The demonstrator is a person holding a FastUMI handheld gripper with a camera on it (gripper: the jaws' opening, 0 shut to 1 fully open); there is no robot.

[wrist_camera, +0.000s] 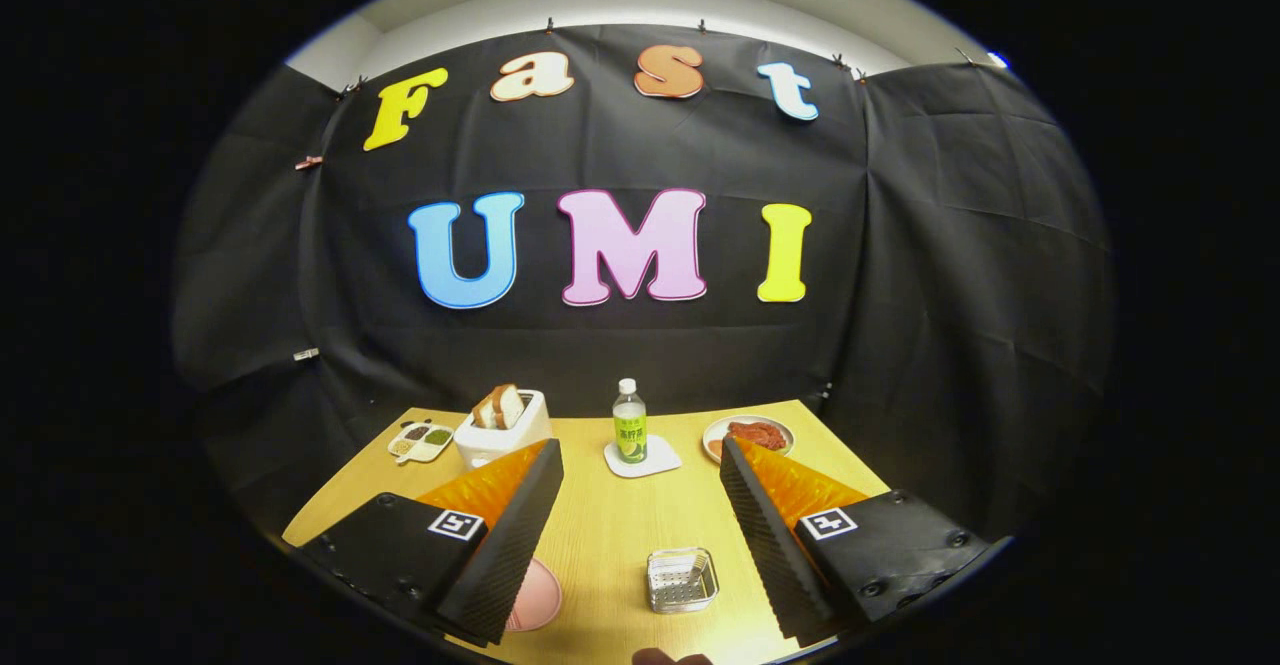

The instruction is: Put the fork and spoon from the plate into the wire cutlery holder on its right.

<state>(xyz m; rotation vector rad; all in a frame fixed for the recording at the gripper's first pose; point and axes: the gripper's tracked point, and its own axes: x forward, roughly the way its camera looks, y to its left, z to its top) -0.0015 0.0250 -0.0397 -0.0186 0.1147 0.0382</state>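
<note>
**Fingers wide apart above the desk, wire holder between them**

Gripper view: the gripper (640, 535) hangs above the pale wooden desk (600, 535) with its two fingers (510, 535) spread wide and grasping nothing. Between the fingers, nearer the right one, sits the small square wire cutlery holder (682, 580), upright with its open top facing up; whether anything lies inside cannot be made out. Left of the holder, the round pink plate (538, 595) is mostly hidden behind the left finger, with just a curved edge peeking out. The fork and spoon cannot be seen on that sliver, so their direction and long axis cannot be told.

Well beyond the holder stands a clear plastic bottle with a green label (629, 423) on a white square coaster (645, 460). Left of the bottle is a white toaster with bread slices (503, 425), and further left a small divided tray (421, 440). Right of the bottle sits a round plate of reddish food (750, 435), its near edge cut off by the right finger.
</note>
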